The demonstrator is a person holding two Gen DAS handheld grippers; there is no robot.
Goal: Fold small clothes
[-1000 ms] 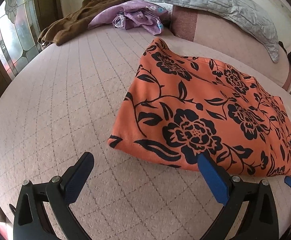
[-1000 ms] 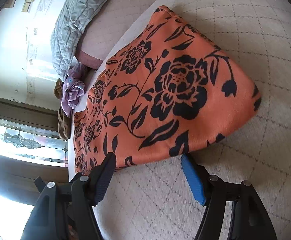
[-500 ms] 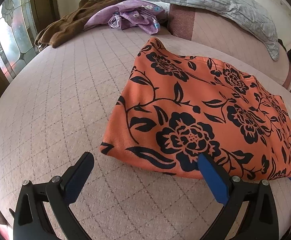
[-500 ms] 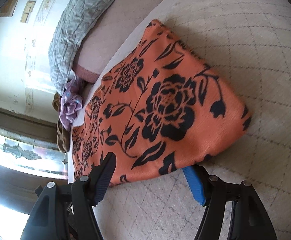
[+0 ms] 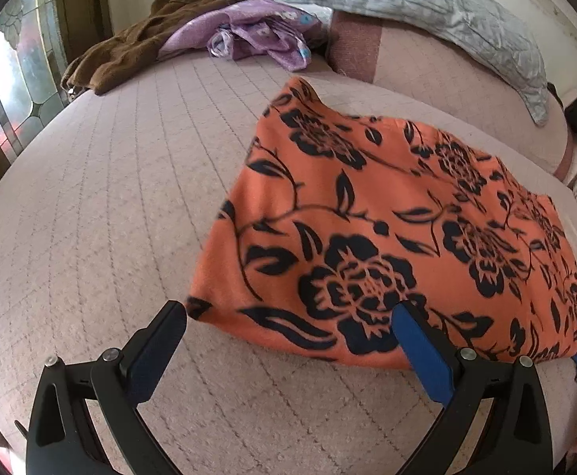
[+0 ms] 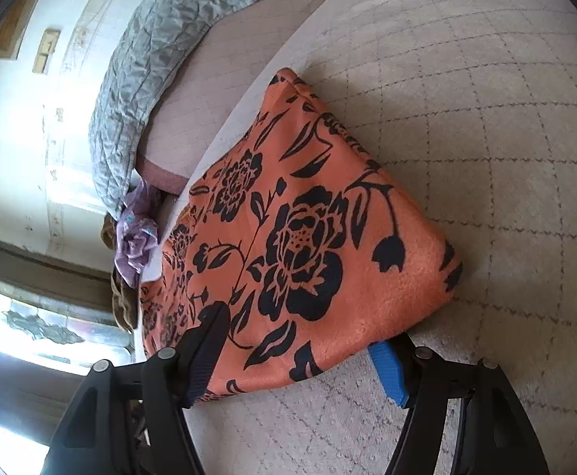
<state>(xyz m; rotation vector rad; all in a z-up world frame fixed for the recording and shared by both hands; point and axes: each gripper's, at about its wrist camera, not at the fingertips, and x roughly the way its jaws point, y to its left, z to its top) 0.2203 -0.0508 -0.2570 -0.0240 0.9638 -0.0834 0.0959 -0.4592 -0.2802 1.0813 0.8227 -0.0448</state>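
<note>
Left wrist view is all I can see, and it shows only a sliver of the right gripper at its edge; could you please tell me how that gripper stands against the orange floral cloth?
Observer: The right gripper straddles an edge of the orange floral cloth, with its jaws wide apart and not pinching.
Operator: Thank you. Is either finger under the fabric?
Observer: The blue-padded finger has its tip hidden behind the cloth's edge. The dark finger shows in front of the fabric.
Operator: Is the fabric bunched there?
Observer: No, the part between the fingers lies smooth on the quilted bed cover.
</note>
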